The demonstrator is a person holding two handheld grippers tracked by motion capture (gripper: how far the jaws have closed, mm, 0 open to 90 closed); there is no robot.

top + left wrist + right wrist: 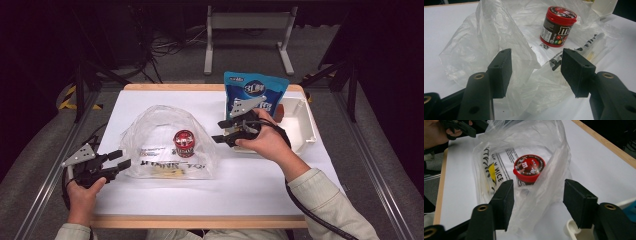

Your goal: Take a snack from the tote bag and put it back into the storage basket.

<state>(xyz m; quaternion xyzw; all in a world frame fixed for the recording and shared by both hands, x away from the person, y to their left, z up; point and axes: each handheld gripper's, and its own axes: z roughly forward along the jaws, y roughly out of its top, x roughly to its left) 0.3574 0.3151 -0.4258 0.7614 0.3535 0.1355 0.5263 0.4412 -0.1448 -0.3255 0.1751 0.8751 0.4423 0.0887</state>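
I see both tongs apart: left gripper (121, 159) at the plastic bag's (150, 125) edge, right gripper (220, 131) beside it, M&M's jar (184, 143) inside.

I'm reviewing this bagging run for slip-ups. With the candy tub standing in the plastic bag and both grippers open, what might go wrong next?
1. The plastic bag is thin and crumpled; the left gripper, open at its edge, may pinch one layer only and let the mouth sag.
2. The candy tub stands upright; tugging the bag could tip it.
3. The right gripper may snag the film.

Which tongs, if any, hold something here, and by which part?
Neither. The left tongs stand open around a fold of the bag without pressing it; the right tongs stand open before the bag.
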